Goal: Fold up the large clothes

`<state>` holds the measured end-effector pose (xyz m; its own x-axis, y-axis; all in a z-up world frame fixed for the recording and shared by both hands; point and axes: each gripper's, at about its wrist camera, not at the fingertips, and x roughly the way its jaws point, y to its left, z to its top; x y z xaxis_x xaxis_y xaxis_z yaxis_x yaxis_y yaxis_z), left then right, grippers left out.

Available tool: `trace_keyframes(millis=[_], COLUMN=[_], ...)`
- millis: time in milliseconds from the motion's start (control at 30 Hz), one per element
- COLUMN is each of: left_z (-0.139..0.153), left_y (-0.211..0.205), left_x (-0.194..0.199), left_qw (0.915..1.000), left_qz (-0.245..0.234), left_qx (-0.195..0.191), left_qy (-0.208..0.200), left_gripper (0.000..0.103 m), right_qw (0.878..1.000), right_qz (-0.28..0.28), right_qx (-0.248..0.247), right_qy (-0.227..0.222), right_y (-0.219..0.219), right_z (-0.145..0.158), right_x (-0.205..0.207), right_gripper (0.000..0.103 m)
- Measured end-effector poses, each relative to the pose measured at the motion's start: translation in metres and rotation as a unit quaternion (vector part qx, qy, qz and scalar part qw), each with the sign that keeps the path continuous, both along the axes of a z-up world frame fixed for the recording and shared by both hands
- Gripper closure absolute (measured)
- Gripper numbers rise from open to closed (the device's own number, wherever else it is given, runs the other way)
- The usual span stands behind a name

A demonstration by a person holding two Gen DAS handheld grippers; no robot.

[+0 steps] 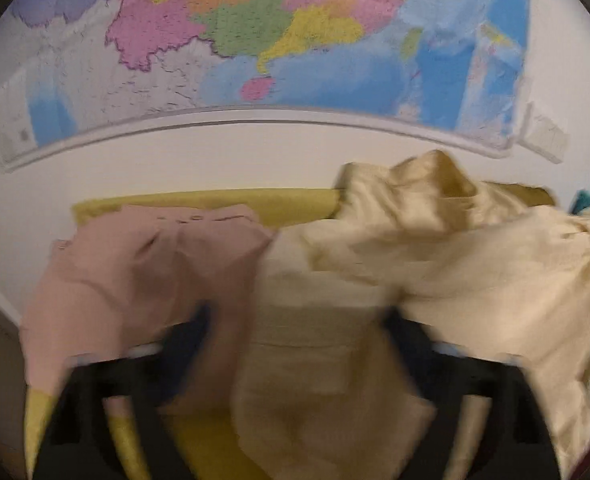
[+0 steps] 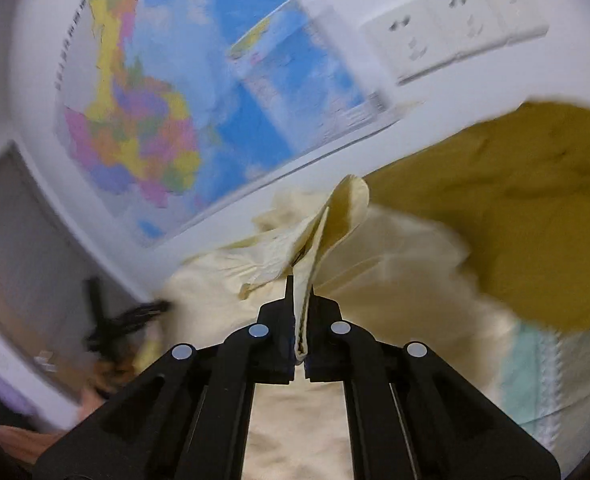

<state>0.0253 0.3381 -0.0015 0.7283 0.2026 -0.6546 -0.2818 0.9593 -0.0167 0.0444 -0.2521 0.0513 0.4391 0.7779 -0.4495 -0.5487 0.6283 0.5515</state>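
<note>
The right gripper (image 2: 301, 292) had its fingers (image 2: 281, 320) closed on a folded edge of the cream garment (image 2: 395, 280), the cloth pinched flat between them and rising above the tips in a fan. The rest of that garment lay bunched ahead of and below the gripper, against a mustard-yellow covering (image 2: 515, 208).

In the left wrist view the left gripper (image 1: 295, 320) was heavily blurred. Its dark fingers (image 1: 191, 328) stood well apart, with cream fabric hanging between and over them; whether they gripped any of it could not be determined. The cream garment (image 1: 455, 248) was heaped to the right on the yellow surface (image 1: 215, 200), with a pink garment (image 1: 143, 264) just beside it on the left.

A coloured wall map (image 1: 255, 40) hung behind, and a white socket strip (image 2: 455, 28) beside it.
</note>
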Motion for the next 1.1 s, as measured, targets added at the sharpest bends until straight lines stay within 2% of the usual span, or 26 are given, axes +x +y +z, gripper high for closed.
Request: trace_keyframes(millis=[67, 100, 133, 167, 200, 233, 267, 333, 433, 500, 533, 600, 667, 733, 767, 800, 833, 867, 900, 967, 1000, 1033, 1067, 1100], left_z=[-0.016, -0.025, -0.033, -0.039, -0.048, -0.052, -0.054, -0.057, -0.06, -0.056, -0.055, -0.049, -0.045, -0.043, -0.043, -0.044, -0.045, -0.047, -0.052, -0.059, -0.063, -0.067, -0.07, -0.073], left_y=[0.0, 0.002, 0.003, 0.004, 0.004, 0.005, 0.006, 0.011, 0.018, 0.023, 0.024, 0.027, 0.026, 0.021, 0.019, 0.017, 0.014, 0.01, 0.005, -0.002, -0.004, -0.004, -0.003, -0.001], left_x=[0.011, 0.015, 0.018, 0.019, 0.02, 0.018, 0.014, -0.002, -0.023, -0.036, -0.04, -0.046, -0.046, -0.042, -0.042, -0.041, -0.041, -0.04, -0.039, -0.038, -0.04, -0.041, -0.042, -0.044], left_qw=[0.9995, 0.999, 0.9982, 0.9972, 0.995, 0.994, 0.9939, 0.9939, 0.9938, 0.995, 0.9952, 0.996, 0.9964, 0.9963, 0.996, 0.9957, 0.9951, 0.9947, 0.9936, 0.992, 0.9909, 0.9902, 0.9895, 0.9888], left_qz=[-0.006, -0.008, -0.003, 0.002, 0.005, 0.001, -0.002, -0.013, -0.011, -0.018, -0.02, -0.022, -0.024, -0.029, -0.033, -0.037, -0.046, -0.052, -0.062, -0.074, -0.081, -0.084, -0.087, -0.088], left_qx=[0.0, -0.003, 0.007, 0.018, 0.032, 0.035, 0.034, 0.023, 0.002, -0.021, -0.028, -0.04, -0.048, -0.055, -0.058, -0.06, -0.062, -0.061, -0.061, -0.058, -0.06, -0.064, -0.07, -0.076], left_qy=[0.03, 0.044, 0.059, 0.073, 0.095, 0.103, 0.105, 0.108, 0.111, 0.096, 0.091, 0.076, 0.066, 0.06, 0.059, 0.06, 0.062, 0.064, 0.072, 0.085, 0.089, 0.091, 0.092, 0.093], left_gripper=[0.006, 0.006, 0.006, 0.006, 0.006, 0.006, 0.006, 0.008, 0.01, 0.01, 0.01, 0.011, 0.012, 0.013, 0.013, 0.013, 0.013, 0.013, 0.013, 0.013, 0.013, 0.013, 0.013, 0.013], right_qw=[0.999, 0.997, 0.995, 0.989, 0.986, 0.983, 0.983, 0.986, 0.984, 0.984, 0.984, 0.986, 0.983, 0.972, 0.968, 0.961, 0.954, 0.949, 0.942, 0.922, 0.917, 0.907, 0.901, 0.903], right_qz=[-0.001, -0.003, 0.002, 0.008, 0.014, 0.017, 0.008, -0.018, -0.075, -0.065, -0.037, 0.025, 0.103, 0.183, 0.203, 0.231, 0.255, 0.265, 0.28, 0.318, 0.323, 0.34, 0.354, 0.352], right_qx=[-0.021, -0.047, -0.073, -0.103, -0.121, -0.136, -0.149, -0.153, -0.164, -0.159, -0.156, -0.139, -0.126, -0.136, -0.143, -0.153, -0.158, -0.166, -0.179, -0.192, -0.195, -0.202, -0.203, -0.206], right_qy=[0.032, 0.053, 0.074, 0.105, 0.117, 0.12, 0.109, 0.068, -0.004, -0.054, -0.073, -0.091, -0.081, -0.056, -0.047, -0.025, 0.002, 0.02, 0.039, 0.107, 0.127, 0.146, 0.146, 0.135], right_y=[-0.001, 0.001, 0.008, 0.011, 0.012, 0.013, 0.011, 0.002, -0.002, 0.011, 0.027, 0.064, 0.115, 0.18, 0.203, 0.236, 0.262, 0.281, 0.303, 0.339, 0.347, 0.356, 0.359, 0.361], right_z=[-0.018, -0.034, -0.049, -0.068, -0.078, -0.082, -0.08, -0.057, -0.015, 0.01, 0.019, 0.028, 0.029, 0.015, 0.01, -0.002, -0.013, -0.022, -0.034, -0.062, -0.071, -0.082, -0.086, -0.086], right_x=[0.01, 0.014, 0.017, 0.019, 0.017, 0.015, 0.011, 0.003, -0.006, -0.014, -0.017, -0.02, -0.015, -0.008, -0.004, 0.002, 0.009, 0.014, 0.021, 0.034, 0.037, 0.038, 0.036, 0.039], right_gripper=[0.1, 0.1, 0.095, 0.084, 0.08, 0.068, 0.053, 0.043, 0.035, 0.035, 0.032, 0.032, 0.033, 0.035, 0.035, 0.035, 0.039, 0.04, 0.037, 0.035, 0.035, 0.052, 0.088, 0.092])
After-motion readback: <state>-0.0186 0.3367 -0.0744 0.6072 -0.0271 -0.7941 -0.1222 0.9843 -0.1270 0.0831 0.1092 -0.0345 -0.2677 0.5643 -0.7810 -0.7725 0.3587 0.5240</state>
